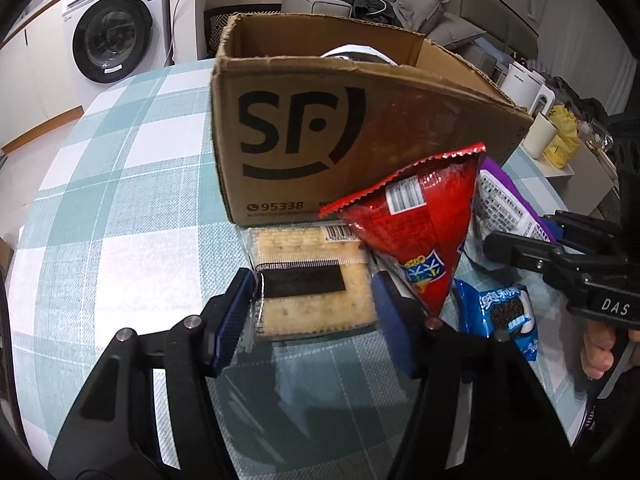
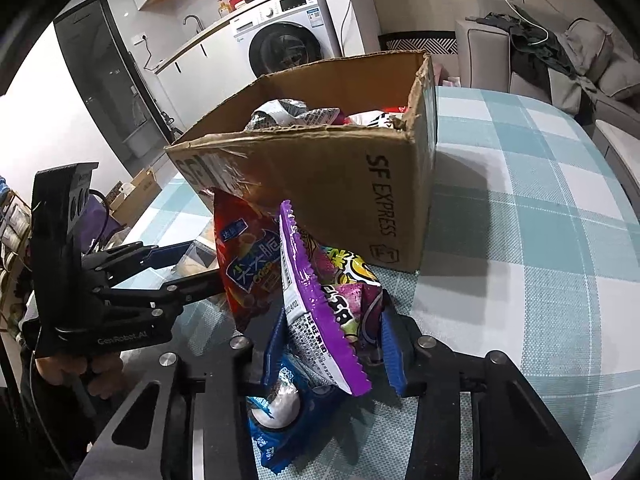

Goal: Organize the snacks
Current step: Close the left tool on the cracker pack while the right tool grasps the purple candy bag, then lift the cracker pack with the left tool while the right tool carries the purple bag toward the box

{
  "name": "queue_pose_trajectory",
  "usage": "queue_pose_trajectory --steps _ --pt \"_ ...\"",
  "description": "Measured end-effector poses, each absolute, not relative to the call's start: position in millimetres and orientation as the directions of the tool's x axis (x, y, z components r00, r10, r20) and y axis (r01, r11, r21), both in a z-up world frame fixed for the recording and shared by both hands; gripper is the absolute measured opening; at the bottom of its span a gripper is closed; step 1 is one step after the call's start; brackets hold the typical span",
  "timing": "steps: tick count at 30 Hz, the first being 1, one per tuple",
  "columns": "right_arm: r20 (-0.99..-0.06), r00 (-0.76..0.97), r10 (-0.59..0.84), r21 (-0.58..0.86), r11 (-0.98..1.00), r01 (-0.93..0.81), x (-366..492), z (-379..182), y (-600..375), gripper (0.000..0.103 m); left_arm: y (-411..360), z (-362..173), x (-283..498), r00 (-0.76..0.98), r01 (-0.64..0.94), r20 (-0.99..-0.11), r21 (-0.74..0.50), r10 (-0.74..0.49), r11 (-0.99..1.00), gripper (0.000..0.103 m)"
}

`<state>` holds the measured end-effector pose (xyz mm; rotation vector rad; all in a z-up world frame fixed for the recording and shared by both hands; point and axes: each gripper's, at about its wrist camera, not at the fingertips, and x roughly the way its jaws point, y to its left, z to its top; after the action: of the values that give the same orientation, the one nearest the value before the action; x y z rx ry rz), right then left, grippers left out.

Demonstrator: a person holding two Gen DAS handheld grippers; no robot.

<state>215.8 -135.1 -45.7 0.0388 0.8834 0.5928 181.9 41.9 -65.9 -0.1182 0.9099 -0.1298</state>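
Left wrist view shows the left gripper clamped on a clear-wrapped cracker pack, 1 blue pad on each of its 2 side edges, the pack lying on the checked tablecloth just in front of the cardboard box. A red triangular snack bag leans over the pack's right side and rests against the box front. A blue cookie packet lies to the right of the red bag. In the right wrist view the right gripper pinches the purple snack bag between its 2 pads, the bag standing on edge near the box's front corner, with the blue cookie packet lying under it. The box is open at the top and already holds several wrapped snacks, so part of the sorting looks done. I judge the step in hand to be the grasp itself: both tools have taken hold and neither item looks lifted clear yet. The next move calls for raising each item above the box's front rim and carrying it over the opening. The left lift may tip the red bag, since it leans on the pack; the right should take care not to drag the cookie packet along.
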Motion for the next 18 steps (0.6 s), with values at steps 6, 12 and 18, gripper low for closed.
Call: queue_pose_trajectory --steps 6,12,18 --pt "-0.705 0.497 0.505 0.27 0.84 -0.47 210.7 -41.3 -136.6 0.04 54.9 -56.5 168.6 0.629 0.044 -0.761 -0.17 -0.159 0.984 0.058" --pt "-0.689 0.515 0.51 0.268 0.839 -0.473 205.4 -33.4 -138.8 0.04 64.3 -40.5 156.1 0.654 0.035 -0.74 -0.173 -0.154 0.984 0.058" --pt "-0.67 0.538 0.511 0.265 0.842 -0.47 198.1 -22.8 -145.2 0.04 63.2 -20.9 142.8 0.683 0.04 -0.714 -0.172 -0.152 0.984 0.058"
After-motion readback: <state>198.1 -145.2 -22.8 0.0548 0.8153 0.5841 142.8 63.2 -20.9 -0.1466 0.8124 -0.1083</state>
